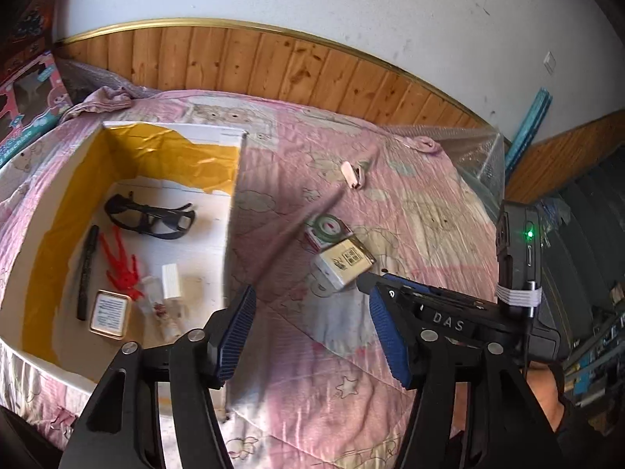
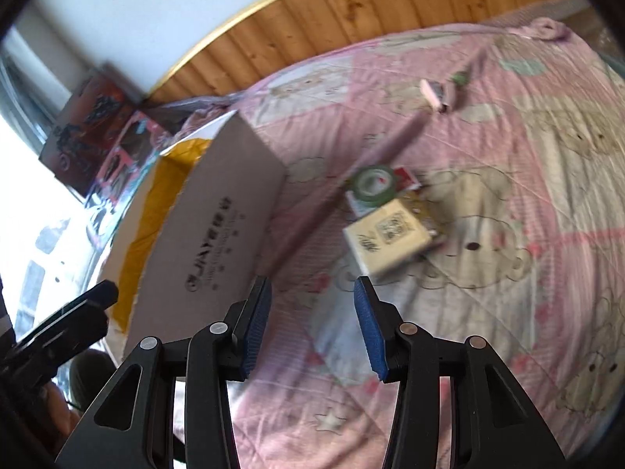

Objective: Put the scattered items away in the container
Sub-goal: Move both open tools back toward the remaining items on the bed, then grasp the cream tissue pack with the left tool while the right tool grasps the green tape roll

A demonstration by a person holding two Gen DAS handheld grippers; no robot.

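Each gripper, left [image 1: 312, 332] and right [image 2: 312, 324], gapes empty; only the left view shows the box [image 1: 230, 211] holding sunglasses [image 1: 150, 217].

The right gripper [image 2: 312, 326], jaws apart and empty, hovers over the quilt [image 2: 508, 273] near a cream box [image 2: 388, 236].

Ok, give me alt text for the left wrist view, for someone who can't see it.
The open left gripper hovers over a pink quilt, holding nothing. To its left, an open cardboard box holds sunglasses, a black pen and a small tin; a cream box lies outside.
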